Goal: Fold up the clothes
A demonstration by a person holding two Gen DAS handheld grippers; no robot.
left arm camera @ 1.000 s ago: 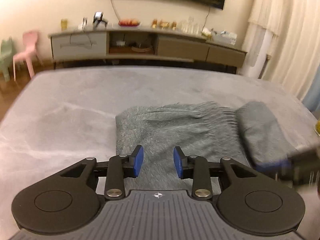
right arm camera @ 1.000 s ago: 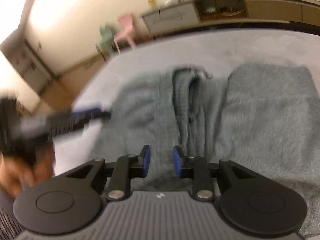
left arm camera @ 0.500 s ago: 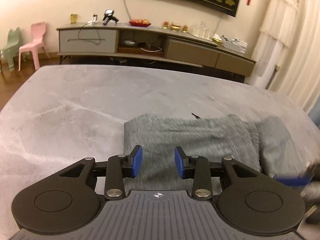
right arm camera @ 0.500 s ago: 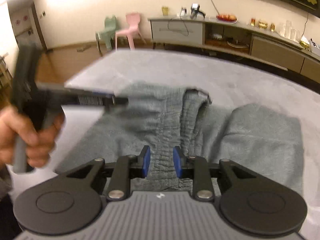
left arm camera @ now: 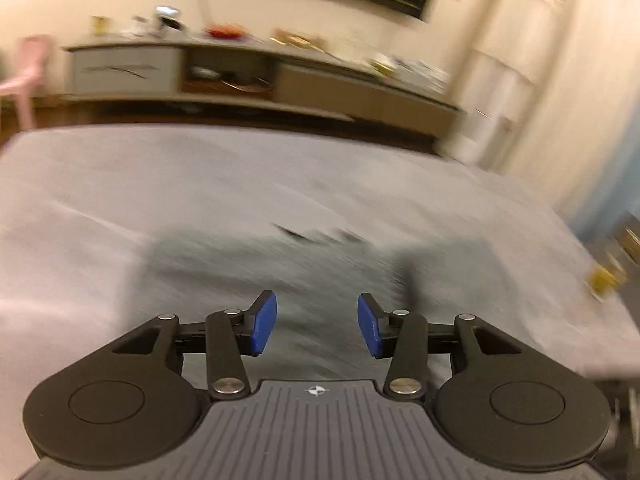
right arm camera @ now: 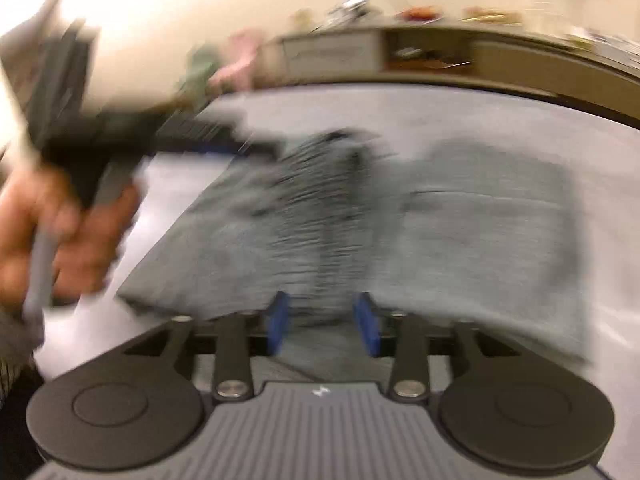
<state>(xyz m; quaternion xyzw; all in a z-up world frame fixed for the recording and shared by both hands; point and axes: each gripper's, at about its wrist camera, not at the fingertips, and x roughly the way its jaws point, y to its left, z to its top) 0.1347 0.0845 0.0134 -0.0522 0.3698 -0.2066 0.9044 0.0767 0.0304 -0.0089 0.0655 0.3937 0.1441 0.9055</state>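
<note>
Left wrist view: the left gripper (left arm camera: 317,328) hangs over the near edge of the table (left arm camera: 120,184), its blue pads (left arm camera: 264,322) spread apart with nothing between them. Compared with half a second ago, the frame is now heavily smeared and tilted, and the grey knit garment (left arm camera: 248,264) sits a little farther ahead, so the gripper appears to be swinging away after letting go. The garment lies on the pale, marbled tabletop toward its near right part, a soft, fuzzy rectangle with a darker crease on its right side.

Right wrist view: the right gripper (right arm camera: 323,322) is likewise released, pads parted and empty, right over the garment's (right arm camera: 480,216) near hem. A second ago the picture was steadier; now everything streaks. The knit shows a flat, felted panel on the right and a ribbed, bunched ridge down the middle. At the left a hand (right arm camera: 60,232) grips the other tool's handle beside the cloth's left edge. Judging by the stacked layers, the garment is at least partly folded; whether more folds remain I cannot tell.
</note>
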